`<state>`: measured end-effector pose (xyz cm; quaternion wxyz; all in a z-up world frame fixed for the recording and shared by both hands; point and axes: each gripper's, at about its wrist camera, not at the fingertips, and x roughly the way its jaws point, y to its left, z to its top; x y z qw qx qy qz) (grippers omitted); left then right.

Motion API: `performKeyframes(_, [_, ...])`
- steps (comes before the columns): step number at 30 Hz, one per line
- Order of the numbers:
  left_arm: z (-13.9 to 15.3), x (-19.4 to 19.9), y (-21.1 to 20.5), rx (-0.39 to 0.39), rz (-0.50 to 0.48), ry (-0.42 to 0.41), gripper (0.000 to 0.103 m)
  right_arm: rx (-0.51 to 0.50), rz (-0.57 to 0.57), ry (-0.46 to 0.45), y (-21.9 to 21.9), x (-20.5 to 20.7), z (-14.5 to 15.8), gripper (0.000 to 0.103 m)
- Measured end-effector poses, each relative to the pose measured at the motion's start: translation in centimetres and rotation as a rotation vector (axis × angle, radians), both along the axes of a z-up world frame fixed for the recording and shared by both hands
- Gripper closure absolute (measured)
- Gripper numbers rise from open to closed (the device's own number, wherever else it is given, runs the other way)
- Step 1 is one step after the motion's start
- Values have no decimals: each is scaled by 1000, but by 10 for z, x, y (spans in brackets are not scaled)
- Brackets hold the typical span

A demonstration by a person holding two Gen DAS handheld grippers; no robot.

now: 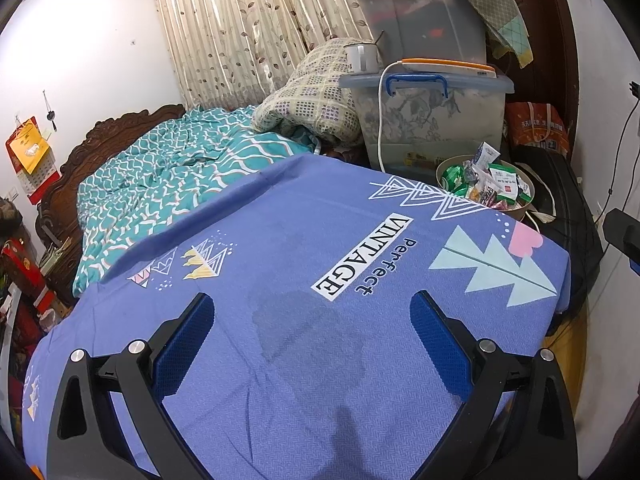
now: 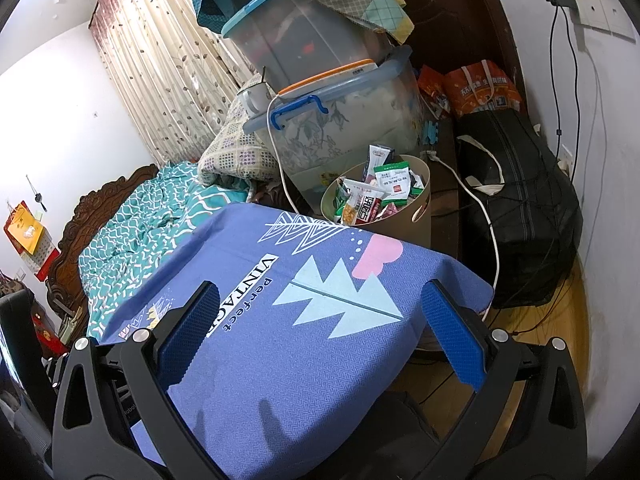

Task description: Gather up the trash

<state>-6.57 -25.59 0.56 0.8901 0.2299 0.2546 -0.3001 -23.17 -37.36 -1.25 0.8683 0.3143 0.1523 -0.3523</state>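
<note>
A round beige bin [image 2: 404, 222] stands past the far right corner of the purple-covered surface [image 2: 304, 344]. It is full of snack wrappers [image 2: 370, 196]; it also shows in the left wrist view [image 1: 516, 212] with wrappers [image 1: 490, 184] heaped in it. My left gripper [image 1: 314, 328] is open and empty, low over the purple cover [image 1: 304, 248]. My right gripper [image 2: 320, 324] is open and empty above the cover's right part, short of the bin. I see no loose trash on the cover.
Stacked clear storage boxes [image 1: 432, 116] with a white mug [image 1: 362, 58] and a white cable [image 1: 380, 120] stand behind the bin. A black bag [image 2: 520, 216] lies right on the wooden floor [image 2: 560, 320]. A teal quilt [image 1: 160, 176] and a carved headboard [image 1: 104, 140] are at left.
</note>
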Motion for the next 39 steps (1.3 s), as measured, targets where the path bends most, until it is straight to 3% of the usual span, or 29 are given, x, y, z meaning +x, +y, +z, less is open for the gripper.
performKeyframes(39, [-2,10,7,16,-33,46,8,5,1,2,1,-1,-3,3])
